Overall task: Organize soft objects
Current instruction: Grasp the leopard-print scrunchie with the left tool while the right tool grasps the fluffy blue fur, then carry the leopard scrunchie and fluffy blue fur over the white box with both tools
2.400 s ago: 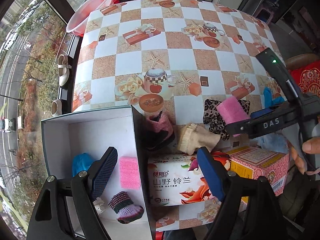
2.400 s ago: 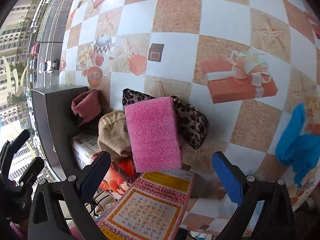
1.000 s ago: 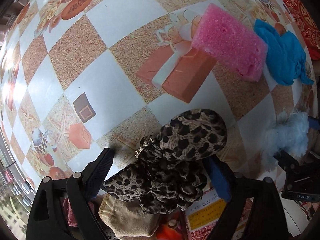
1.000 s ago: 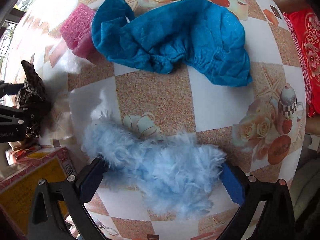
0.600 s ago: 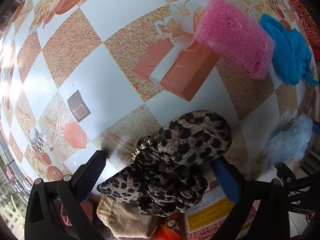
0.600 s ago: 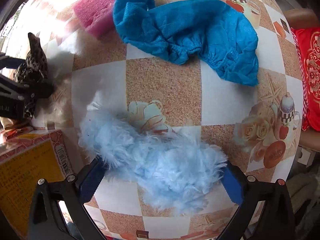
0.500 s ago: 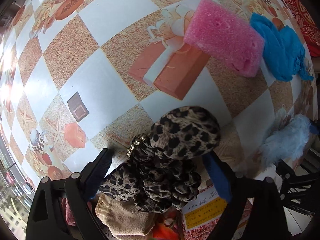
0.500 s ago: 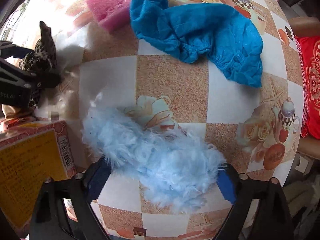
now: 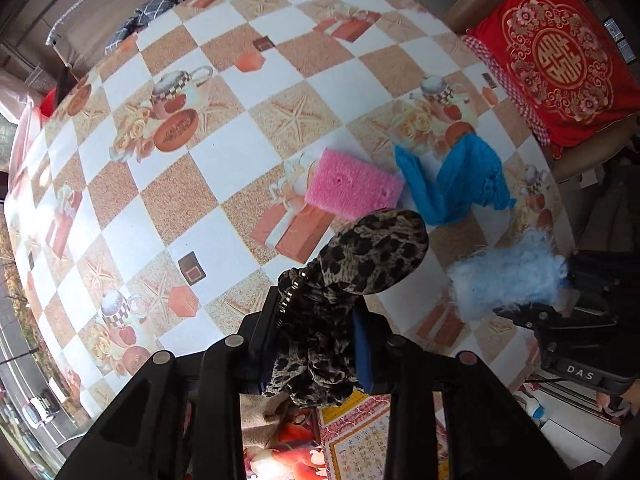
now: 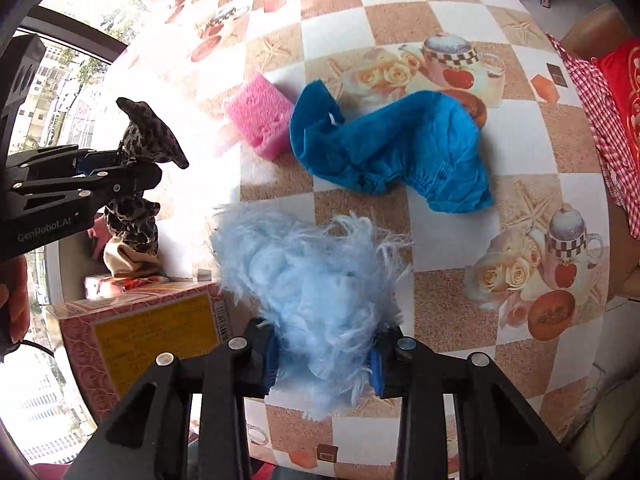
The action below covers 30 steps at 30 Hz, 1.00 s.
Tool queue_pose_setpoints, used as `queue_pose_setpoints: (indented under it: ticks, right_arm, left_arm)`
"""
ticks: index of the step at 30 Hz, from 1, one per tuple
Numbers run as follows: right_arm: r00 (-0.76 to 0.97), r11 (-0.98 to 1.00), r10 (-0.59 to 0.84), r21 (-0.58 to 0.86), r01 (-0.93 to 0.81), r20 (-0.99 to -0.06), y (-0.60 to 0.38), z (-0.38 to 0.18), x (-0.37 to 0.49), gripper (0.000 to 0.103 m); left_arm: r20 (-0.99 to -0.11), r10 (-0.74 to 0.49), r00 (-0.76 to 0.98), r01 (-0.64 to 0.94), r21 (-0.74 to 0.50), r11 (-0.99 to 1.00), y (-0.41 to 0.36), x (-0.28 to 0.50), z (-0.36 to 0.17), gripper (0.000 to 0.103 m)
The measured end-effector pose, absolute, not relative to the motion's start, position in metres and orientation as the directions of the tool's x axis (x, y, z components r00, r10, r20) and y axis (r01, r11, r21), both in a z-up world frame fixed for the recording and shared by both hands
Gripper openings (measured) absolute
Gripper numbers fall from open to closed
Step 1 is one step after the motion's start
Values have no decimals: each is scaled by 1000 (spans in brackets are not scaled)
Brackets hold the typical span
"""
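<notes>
My left gripper is shut on a leopard-print cloth and holds it off the table; it also shows in the right wrist view. My right gripper is shut on a fluffy light-blue piece, which the left wrist view shows at the right. A pink sponge and a blue cloth lie on the checkered table; both also show in the right wrist view, the sponge left of the cloth.
A beige sock and patterned cardboard boxes sit at the table's near edge. A red cushion rests on a chair at the right. A window is on the left.
Both grippers have shut, the left on the leopard cloth and the right on the fluffy blue piece, and both have lifted their loads off the table.
</notes>
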State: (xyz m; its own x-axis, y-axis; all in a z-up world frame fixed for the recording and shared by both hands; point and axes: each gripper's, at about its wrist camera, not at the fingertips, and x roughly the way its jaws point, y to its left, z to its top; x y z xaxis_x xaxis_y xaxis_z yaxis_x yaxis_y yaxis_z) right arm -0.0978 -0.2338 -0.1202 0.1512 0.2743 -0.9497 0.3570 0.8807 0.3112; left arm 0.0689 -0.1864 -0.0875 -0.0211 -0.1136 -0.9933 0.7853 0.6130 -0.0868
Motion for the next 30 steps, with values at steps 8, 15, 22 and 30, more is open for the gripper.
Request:
queue_pose_setpoints:
  ticks: [8,15,22,30]
  right_arm:
    - [198,879,200,265,396,-959,-259,-93,-96,36]
    - [214,869,143,226,441,-966,-275,-61,-135,36]
    - [181,871,101,175,460,-978,-264,-52,-172,36]
    - [104,905,134,165,393,-985,-208,-67,-197,36]
  left_arm:
    - [-964,-262,36,845,-110,524,-184,21,-30,35]
    - [-938,-347,3,925,-129,357,-191,-49,7,35]
    - [-930,-354,-94,967,-170,188,-172,-118,18,35]
    - [-938,-314,-149,968,-202,146,-114,-148,3,35]
